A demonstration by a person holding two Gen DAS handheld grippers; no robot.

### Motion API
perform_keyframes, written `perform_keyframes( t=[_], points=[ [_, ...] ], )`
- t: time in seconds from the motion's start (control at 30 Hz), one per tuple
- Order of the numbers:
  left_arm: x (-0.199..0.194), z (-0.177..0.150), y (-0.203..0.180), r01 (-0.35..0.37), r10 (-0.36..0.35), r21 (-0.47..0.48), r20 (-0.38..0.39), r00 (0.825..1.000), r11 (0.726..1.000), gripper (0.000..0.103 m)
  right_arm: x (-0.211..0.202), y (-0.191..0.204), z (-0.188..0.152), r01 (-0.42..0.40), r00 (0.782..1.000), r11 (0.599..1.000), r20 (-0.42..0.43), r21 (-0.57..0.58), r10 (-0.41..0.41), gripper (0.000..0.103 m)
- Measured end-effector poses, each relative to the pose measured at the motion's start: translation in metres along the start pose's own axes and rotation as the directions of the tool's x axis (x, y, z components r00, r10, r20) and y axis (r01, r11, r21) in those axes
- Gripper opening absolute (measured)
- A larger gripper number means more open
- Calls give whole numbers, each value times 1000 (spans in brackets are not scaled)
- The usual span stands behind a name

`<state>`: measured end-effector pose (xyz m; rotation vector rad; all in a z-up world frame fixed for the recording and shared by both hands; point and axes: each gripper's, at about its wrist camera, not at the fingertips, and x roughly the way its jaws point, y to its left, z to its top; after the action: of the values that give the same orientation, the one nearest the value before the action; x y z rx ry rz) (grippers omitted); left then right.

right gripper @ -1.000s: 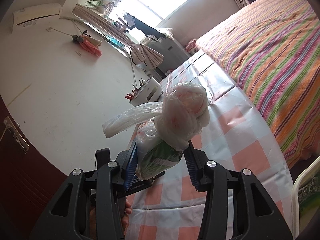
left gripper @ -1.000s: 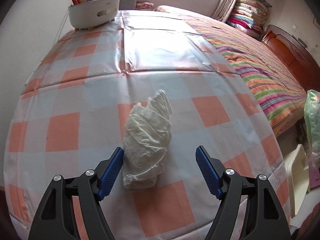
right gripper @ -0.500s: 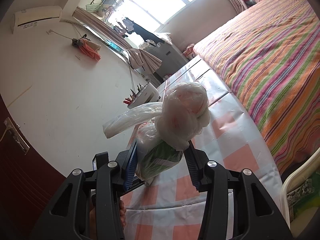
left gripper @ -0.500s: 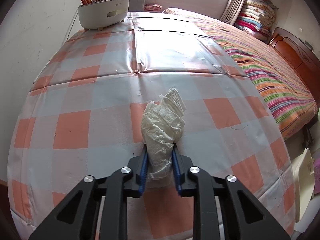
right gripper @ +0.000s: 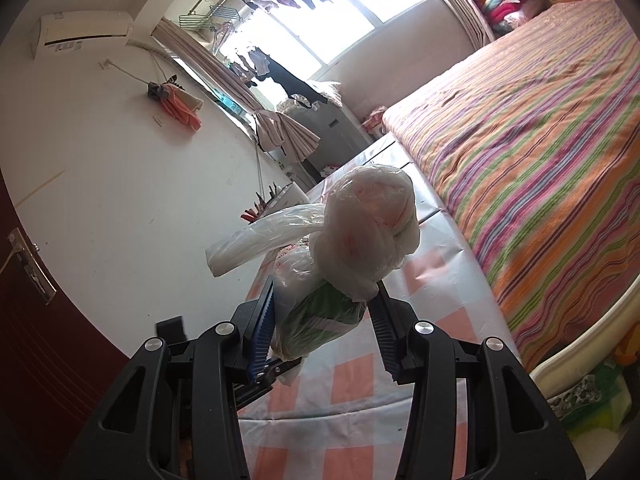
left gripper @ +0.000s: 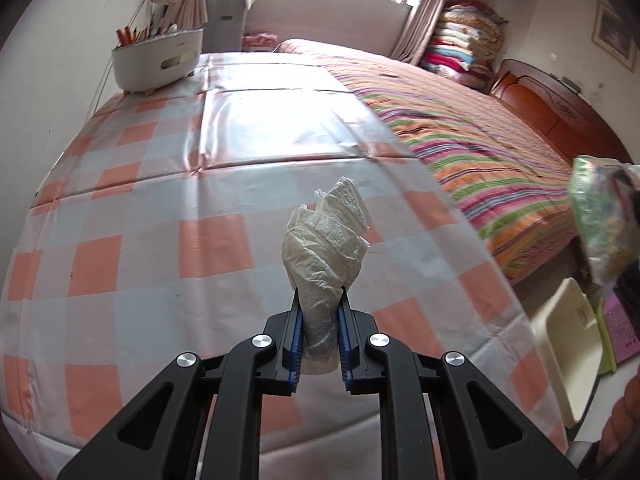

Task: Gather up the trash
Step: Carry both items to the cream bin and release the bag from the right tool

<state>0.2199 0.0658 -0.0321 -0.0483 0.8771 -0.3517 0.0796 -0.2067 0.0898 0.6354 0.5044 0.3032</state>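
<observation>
Above the checked tablecloth (left gripper: 160,208), the left gripper (left gripper: 320,312) has its fingers clamped on a crumpled white tissue (left gripper: 326,240), which sticks up from between the pads. Over the table edge, the right gripper (right gripper: 324,312) grips a knotted plastic trash bag (right gripper: 352,248) between its fingers.

1. Tissue wad (left gripper: 326,240): soft paper, crinkled, embossed, matt.
2. Worktop (left gripper: 132,208) cover: checked plastic sheet, glossy, creased.
3. Trash bag (right gripper: 360,240): thin translucent plastic film, shiny, wrinkled.
4. Left claw (left gripper: 320,336): matt black plastic, ribbed blue pads, bright metal screws.
5. Bed cover (left gripper: 480,152): striped woven cloth, matt.
6. Headboard (left gripper: 548,100): polished wood.
7. Basket (left gripper: 158,60): smooth white plastic.
</observation>
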Motion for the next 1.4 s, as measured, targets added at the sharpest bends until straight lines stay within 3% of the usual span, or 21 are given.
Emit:
perform_keyframes(
  t=[0.43,0.63,0.93,1.17,1.4],
  points=[
    [-44,-17,-63,109,-115,82,68,991,991,15,-63,-34,-1,118,988,992,104,-45,-113,44],
    [-51,-20,-91,157,-166,125,65,984,980,15,-98,-45,-1,220,963,971,180,-93,-200,45],
    [-58,-31,-135,222,-233,186,42,972,957,15,-142,-55,-17,307,930,944,250,-119,-270,46],
    [-61,-40,-159,259,-271,235,22,962,937,15,-155,-58,-27,364,906,923,277,-123,-321,46],
    [-63,-47,-181,305,-315,264,-5,949,915,15,-166,-60,-34,448,867,881,317,-154,-385,48]
  ],
)
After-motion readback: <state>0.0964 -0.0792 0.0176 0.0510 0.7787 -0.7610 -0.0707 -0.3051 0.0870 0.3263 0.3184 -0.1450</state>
